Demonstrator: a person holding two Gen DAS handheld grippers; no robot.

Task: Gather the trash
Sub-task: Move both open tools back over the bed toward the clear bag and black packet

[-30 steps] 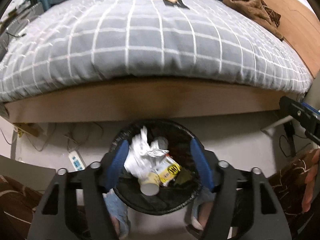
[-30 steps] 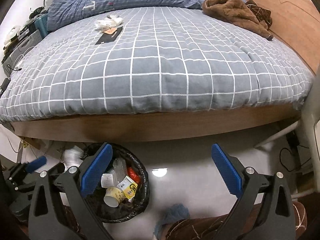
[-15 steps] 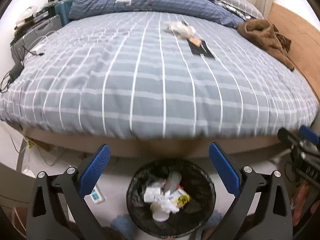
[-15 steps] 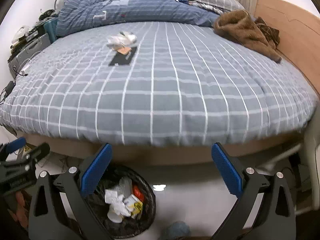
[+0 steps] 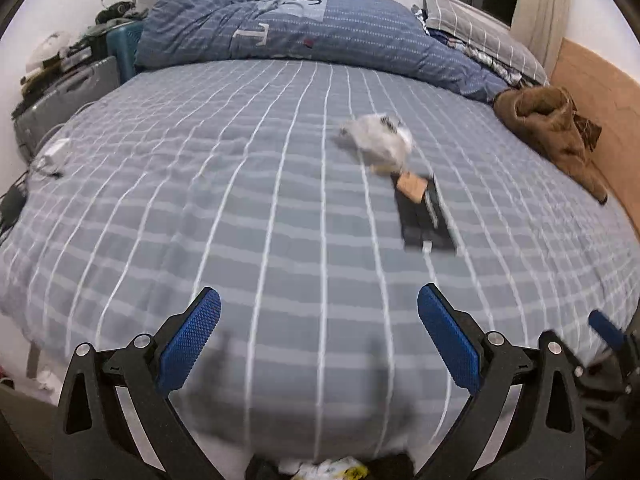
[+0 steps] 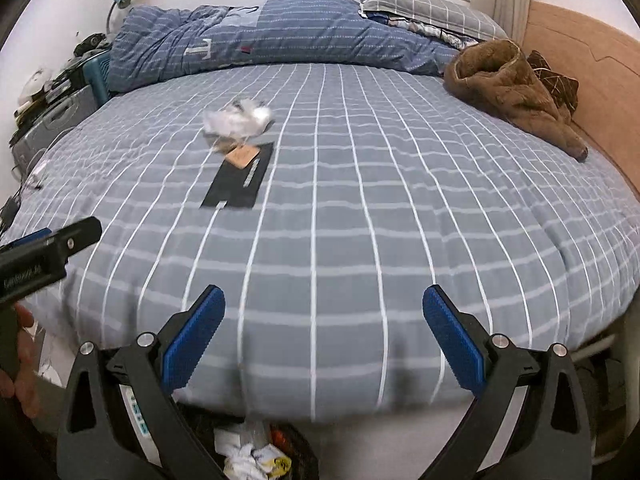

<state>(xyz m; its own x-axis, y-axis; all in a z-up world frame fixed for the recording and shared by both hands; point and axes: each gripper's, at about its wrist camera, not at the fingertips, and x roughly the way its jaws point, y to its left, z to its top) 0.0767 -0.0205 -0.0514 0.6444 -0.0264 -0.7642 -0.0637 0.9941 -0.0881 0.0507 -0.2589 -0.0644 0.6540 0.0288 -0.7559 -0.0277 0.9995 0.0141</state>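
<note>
Crumpled white plastic wrapping lies on the grey checked bed cover, with a small tan card and a flat black packet beside it. My left gripper is open over the near edge of the bed, nothing between its blue pads. My right gripper is also open and empty. The black trash bin with wrappers and paper sits on the floor below, at the bottom edge of both views.
A folded blue duvet and pillows lie at the far side of the bed. A brown fleece garment rests by the wooden headboard on the right. A suitcase and clutter stand at the left.
Both grippers rose from over the trash bin to above the bed edge. The left jaws widened, and the crumpled white trash between them stayed in the bin.
</note>
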